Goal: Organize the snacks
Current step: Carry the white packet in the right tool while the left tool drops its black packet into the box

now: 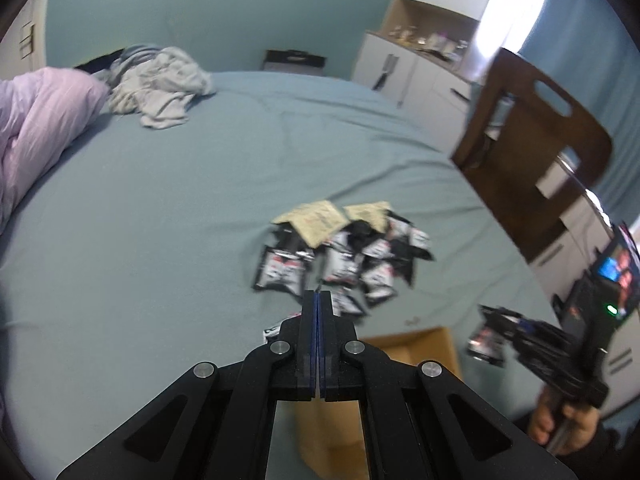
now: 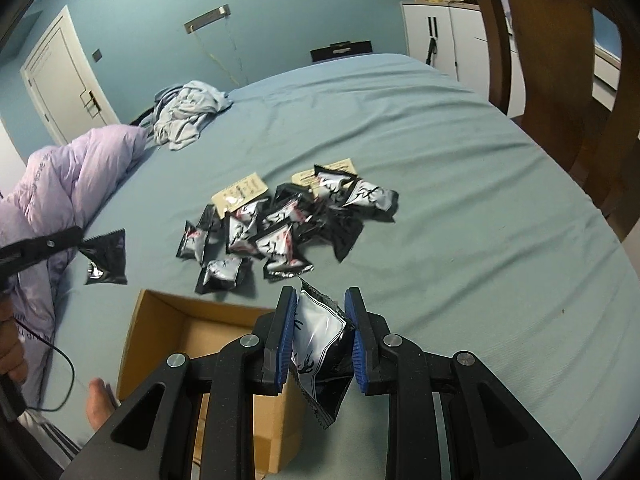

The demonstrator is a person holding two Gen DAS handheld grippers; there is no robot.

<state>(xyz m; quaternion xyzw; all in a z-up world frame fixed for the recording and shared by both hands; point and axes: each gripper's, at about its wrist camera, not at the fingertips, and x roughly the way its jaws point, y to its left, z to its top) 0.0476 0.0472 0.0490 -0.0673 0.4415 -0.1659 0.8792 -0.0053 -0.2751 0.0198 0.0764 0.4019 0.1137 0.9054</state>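
1. The right gripper [image 2: 320, 336] had its fingers clamped on a black-and-white snack packet [image 2: 320, 356], pressing it from both sides. The packet hung crooked, its lower corner well below the pads.
2. The left gripper [image 1: 317, 344] looked fully closed in its own view, fingers flat together. From the right wrist view, a small dark packet [image 2: 105, 258] dangled by one corner from its tip at the far left, so I took it to be pinching just the sealed edge.
3. The open cardboard box [image 2: 160, 320] sat on the bed [image 2: 460, 220] at the near edge, just left of the right gripper and below the loose pile of packets [image 2: 288, 224].
4. To do the drop well, I judged the right hand should carry its packet left until it hung over the box's opening, not its rim, before letting go.
5. The left packet, held so thinly, could slip or swing; a slow, steady carry over the box would suit it.
6. Letting go low inside the walls would keep the light packets from bouncing out.
7. Taking turns over the box would keep the two grippers from bumping.
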